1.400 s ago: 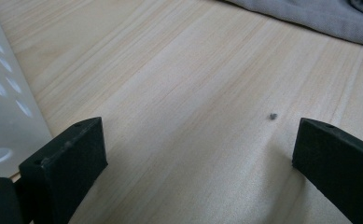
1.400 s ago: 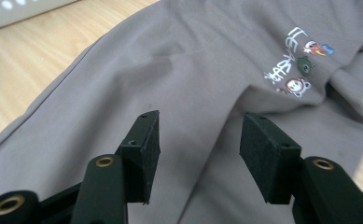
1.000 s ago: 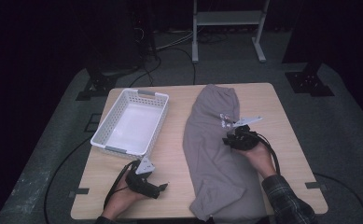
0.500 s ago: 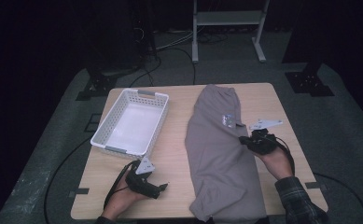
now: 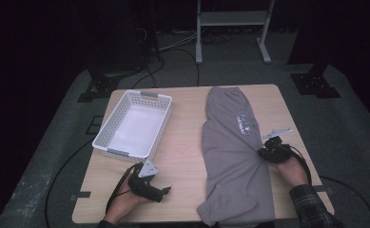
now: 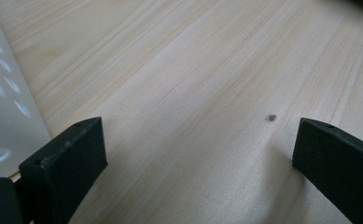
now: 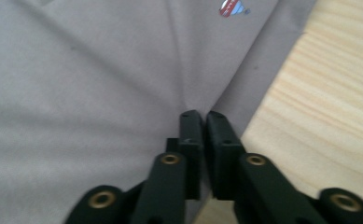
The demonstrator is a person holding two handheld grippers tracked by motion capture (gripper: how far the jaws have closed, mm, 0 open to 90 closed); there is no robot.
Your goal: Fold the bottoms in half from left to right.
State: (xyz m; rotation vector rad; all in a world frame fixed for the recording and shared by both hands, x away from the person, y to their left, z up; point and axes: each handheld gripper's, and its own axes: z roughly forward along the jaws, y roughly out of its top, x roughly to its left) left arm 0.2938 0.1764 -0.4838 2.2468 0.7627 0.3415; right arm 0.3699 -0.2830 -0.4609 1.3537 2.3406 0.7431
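A: Largest first. Wooden table (image 5: 187,156), pale grain, fills the middle of the high view. What lies on it?

B: Grey garment (image 5: 232,156), long and folded narrow, on the table's right half. It runs from about 12 o'clock at the far edge down to 6 o'clock, where its lower end hangs past the near edge. Small printed logo (image 5: 243,124) on its upper part; the same logo (image 7: 233,7) shows at 12 o'clock in the right gripper view.

A: Next in size?

B: White basket (image 5: 111,142), perforated walls, at 10 o'clock from the table's centre, well apart from the garment. Its wall (image 6: 2,112) sits at 9 o'clock in the left gripper view.

A: Right gripper?

B: Right gripper (image 5: 268,153) at the garment's right edge, roughly 3 o'clock from the cloth's middle. In the right gripper view, right gripper (image 7: 203,120) jaws stand nearly together, a slim gap between them, tips at the fabric's edge with creases fanning out from that spot. The jaws have just been opening a little; I can't tell whether the pads are pinching the cloth.

A: Left gripper?

B: Left gripper (image 5: 147,186) rests near the table's near edge, 7 o'clock from centre, just below the basket. In its own view the left gripper (image 6: 198,149) jaws stand wide apart over bare wood, nothing between them.

A: Smallest item?

B: A dark speck (image 6: 272,117) on the wood, beside the right-hand jaw in that view.
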